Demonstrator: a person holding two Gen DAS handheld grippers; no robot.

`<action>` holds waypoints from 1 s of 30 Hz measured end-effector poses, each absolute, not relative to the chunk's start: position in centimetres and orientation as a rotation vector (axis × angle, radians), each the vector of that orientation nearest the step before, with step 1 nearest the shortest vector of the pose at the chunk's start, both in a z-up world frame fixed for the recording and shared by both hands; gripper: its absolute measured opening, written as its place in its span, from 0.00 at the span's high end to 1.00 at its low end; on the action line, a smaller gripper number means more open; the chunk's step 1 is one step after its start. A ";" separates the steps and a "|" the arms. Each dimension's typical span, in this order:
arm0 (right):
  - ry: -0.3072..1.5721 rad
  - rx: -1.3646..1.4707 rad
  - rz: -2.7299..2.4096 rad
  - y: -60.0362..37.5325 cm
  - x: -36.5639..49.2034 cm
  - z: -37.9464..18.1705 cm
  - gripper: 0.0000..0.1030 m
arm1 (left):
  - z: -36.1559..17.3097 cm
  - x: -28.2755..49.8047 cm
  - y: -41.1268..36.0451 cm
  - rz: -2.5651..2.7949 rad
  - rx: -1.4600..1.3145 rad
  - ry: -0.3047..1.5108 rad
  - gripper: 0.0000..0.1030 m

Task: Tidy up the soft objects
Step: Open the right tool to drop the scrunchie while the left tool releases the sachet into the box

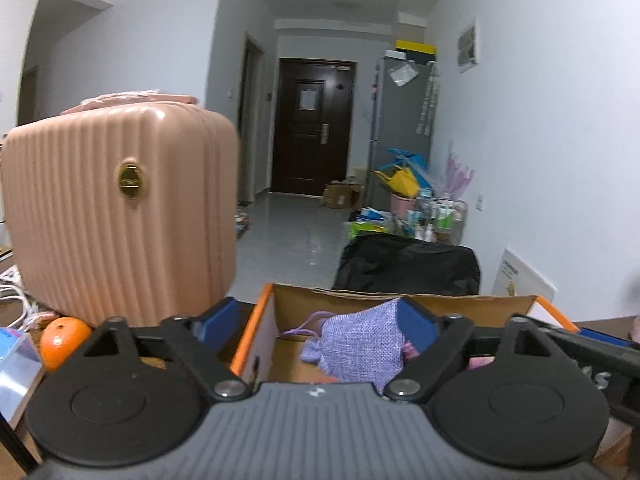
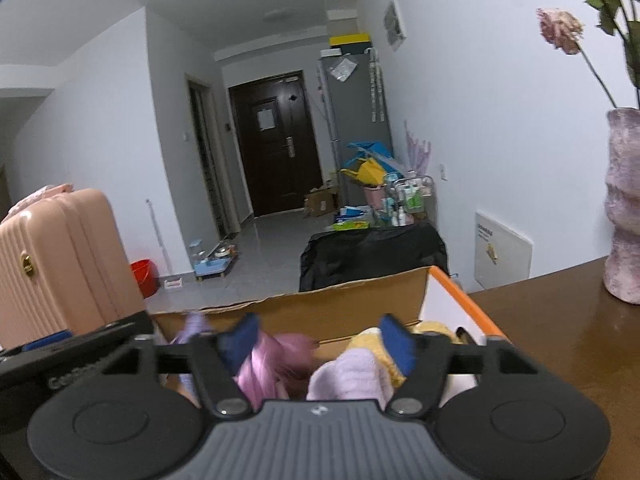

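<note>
An open cardboard box [image 1: 340, 300] with orange edges stands on the brown table. In the left wrist view a lilac woven pouch [image 1: 360, 348] lies inside it, between the spread blue fingertips [image 1: 218, 320] of my left gripper [image 1: 320, 326], which is open and empty above the box. In the right wrist view the box [image 2: 352, 300] holds a pink satin item [image 2: 272, 364], a pale lilac soft item [image 2: 352, 376] and a yellow soft item [image 2: 368, 340]. My right gripper [image 2: 320, 340] is open over them, gripping nothing.
A pink ribbed suitcase [image 1: 120, 208] stands left of the box, with an orange [image 1: 62, 338] at its base. A pink vase [image 2: 624, 208] with a dried rose stands at the right on the table [image 2: 560, 340]. A black bag [image 1: 408, 268] lies beyond the box.
</note>
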State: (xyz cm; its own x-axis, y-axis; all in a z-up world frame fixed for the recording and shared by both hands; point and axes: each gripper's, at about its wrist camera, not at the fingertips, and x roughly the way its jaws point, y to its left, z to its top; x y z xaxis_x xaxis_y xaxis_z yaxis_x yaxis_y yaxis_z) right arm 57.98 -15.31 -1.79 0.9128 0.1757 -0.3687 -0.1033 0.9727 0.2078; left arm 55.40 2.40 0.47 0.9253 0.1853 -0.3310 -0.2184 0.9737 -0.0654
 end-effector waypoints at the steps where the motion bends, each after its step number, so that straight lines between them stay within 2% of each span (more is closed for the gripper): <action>1: 0.395 0.192 0.133 -15.5 58.0 -1.7 0.22 | 0.5 55.4 2.4 0.228 -0.103 0.327 0.01; 4: 0.399 0.211 0.118 -15.9 58.2 -1.7 0.07 | 0.5 55.5 2.7 0.245 -0.115 0.333 0.00; 7: 0.394 0.225 0.101 -16.2 58.2 -1.9 0.02 | 0.4 55.8 2.8 0.255 -0.117 0.345 0.00; 30: 0.375 0.275 0.083 -18.4 55.9 -1.2 0.00 | 0.5 53.4 4.2 0.272 -0.161 0.351 0.00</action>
